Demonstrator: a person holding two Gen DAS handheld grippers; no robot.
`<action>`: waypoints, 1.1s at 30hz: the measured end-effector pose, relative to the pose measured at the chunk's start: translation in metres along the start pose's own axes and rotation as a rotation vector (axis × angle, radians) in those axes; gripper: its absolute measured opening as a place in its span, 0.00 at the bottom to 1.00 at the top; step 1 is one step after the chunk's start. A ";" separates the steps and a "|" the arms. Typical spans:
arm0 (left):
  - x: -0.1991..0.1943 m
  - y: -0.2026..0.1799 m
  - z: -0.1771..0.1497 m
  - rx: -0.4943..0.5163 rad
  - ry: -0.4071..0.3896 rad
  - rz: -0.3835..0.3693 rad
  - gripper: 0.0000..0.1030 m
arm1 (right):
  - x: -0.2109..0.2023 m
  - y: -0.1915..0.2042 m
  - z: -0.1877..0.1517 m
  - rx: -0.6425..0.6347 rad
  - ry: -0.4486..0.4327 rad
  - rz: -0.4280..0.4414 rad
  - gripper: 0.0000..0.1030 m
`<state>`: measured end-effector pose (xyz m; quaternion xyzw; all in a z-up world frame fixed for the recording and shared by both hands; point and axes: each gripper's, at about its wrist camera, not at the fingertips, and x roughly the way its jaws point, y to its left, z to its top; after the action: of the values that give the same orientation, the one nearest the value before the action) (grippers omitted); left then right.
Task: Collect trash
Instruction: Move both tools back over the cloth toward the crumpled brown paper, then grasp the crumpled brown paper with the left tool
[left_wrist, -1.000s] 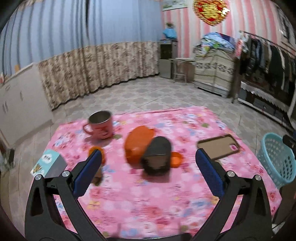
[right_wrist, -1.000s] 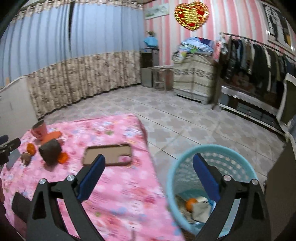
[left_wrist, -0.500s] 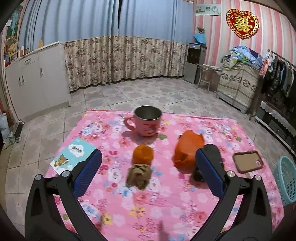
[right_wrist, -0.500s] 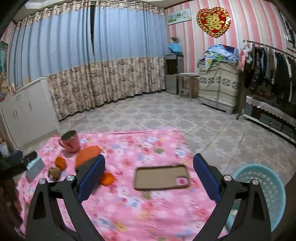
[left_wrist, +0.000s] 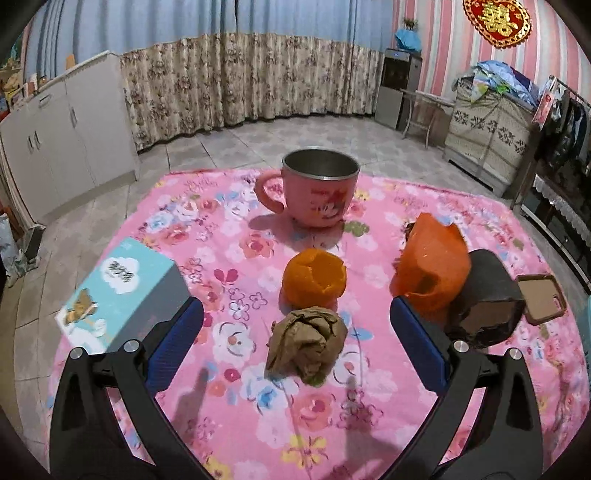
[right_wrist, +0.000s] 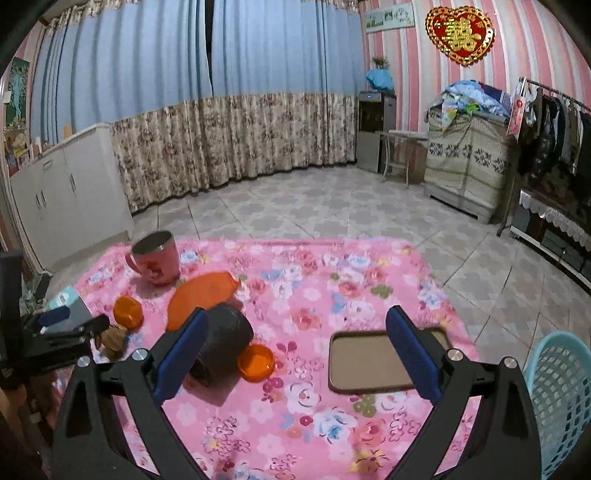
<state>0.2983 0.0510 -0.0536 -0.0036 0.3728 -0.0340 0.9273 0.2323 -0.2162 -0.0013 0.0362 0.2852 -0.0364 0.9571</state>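
A crumpled brown paper ball (left_wrist: 306, 343) lies on the pink floral tablecloth (left_wrist: 258, 424), between the fingers of my open left gripper (left_wrist: 295, 347). Behind it sits an orange peel cup (left_wrist: 314, 280). An orange plastic bag (left_wrist: 432, 269) lies against a dark cylindrical container (left_wrist: 484, 306) at the right. My right gripper (right_wrist: 295, 350) is open and empty above the table. In its view the paper ball (right_wrist: 112, 338), the peel (right_wrist: 127, 312), the bag (right_wrist: 203, 295), the container (right_wrist: 221, 343) and an orange lid (right_wrist: 255, 362) show. The blue trash basket (right_wrist: 561, 398) stands on the floor at the right.
A pink mug (left_wrist: 317, 192) stands at the back of the table. A light blue box (left_wrist: 122, 291) lies at the left edge. A phone in a brown case (right_wrist: 373, 363) lies face down at the right. White cabinets (left_wrist: 55, 147) and curtains stand beyond.
My left gripper has swung left and moved in over the paper ball, which now lies between its fingers. My right gripper has turned from the basket back toward the table.
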 end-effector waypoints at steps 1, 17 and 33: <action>0.005 0.000 -0.001 0.006 0.008 -0.003 0.95 | 0.006 0.000 -0.004 -0.005 0.017 -0.004 0.92; 0.002 -0.008 -0.006 0.094 0.020 -0.027 0.47 | 0.024 0.011 -0.015 -0.017 0.063 -0.036 0.92; -0.041 0.026 0.018 0.017 -0.094 -0.030 0.47 | 0.072 0.092 -0.006 -0.052 0.184 -0.040 0.92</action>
<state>0.2823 0.0793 -0.0133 -0.0029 0.3287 -0.0511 0.9431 0.2978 -0.1278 -0.0409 0.0089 0.3734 -0.0447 0.9265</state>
